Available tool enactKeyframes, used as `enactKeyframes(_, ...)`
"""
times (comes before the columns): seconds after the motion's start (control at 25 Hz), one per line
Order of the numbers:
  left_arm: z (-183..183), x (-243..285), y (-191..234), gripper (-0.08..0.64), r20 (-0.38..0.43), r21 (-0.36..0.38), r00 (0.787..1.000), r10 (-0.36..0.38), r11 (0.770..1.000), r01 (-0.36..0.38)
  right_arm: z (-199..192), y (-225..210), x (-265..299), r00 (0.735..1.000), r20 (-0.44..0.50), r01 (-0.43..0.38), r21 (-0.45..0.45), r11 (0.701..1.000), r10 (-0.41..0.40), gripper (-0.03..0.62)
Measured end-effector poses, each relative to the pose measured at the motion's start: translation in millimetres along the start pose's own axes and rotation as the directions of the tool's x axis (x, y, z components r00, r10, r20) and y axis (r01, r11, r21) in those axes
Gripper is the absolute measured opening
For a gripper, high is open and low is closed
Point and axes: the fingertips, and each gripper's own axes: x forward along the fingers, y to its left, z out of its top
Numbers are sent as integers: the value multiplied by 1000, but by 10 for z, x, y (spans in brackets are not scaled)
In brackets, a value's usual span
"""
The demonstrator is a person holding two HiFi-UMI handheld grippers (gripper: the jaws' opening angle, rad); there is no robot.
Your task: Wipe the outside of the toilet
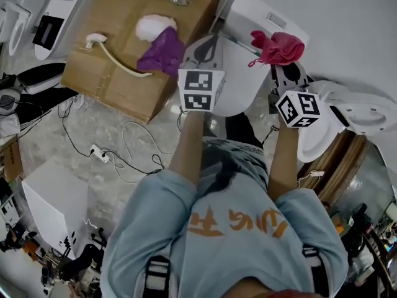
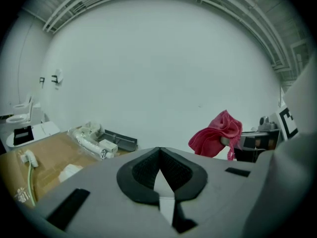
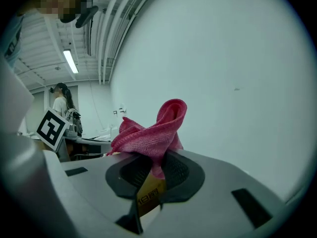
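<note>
Your right gripper [image 3: 157, 166] was clamped on the pink cloth [image 3: 153, 130], w/ the cloth by the right end of the toilet [image 1: 251, 14] tank. Your left gripper [image 2: 159, 152] had its jaws together, nothing btwn them, over the lid beside the cardboard box [image 1: 118, 48].

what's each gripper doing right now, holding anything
Left gripper: closed, nothing between its jaws.
Right gripper: closed on the pink cloth.
</note>
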Motion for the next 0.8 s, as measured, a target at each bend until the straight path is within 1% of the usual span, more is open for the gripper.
enactKeyframes(0.08,-21,139,21,23,-5,-20,1000,29,999,-29,-42,-94,159,999,-24,-32,-5,999,32,75)
enactKeyframes(0.2,-96,362,-53,23,-12,-47,999,51,998,-51,-116,-238,339,995,-73,-73,-14,997,72,75)
enactKeyframes(0.36,-99,691,-94,23,-4,-93,995,98,991,-98,-106,-400,522,982,-115,-158,-61,985,151,75)
enactKeyframes(0.48,-120,898,-114,23,-18,-134,991,132,982,-133,-105,-616,585,974,-144,-188,-76,979,176,75)
enactKeyframes(0.6,-107,1101,-114,23,-17,-154,988,151,976,-152,-83,-814,734,969,-161,-205,-89,975,189,75)
enactKeyframes(0.8,-166,1351,-51,25,-26,-194,983,180,964,-181,-183,-978,1033,955,-196,-246,-105,964,222,75)
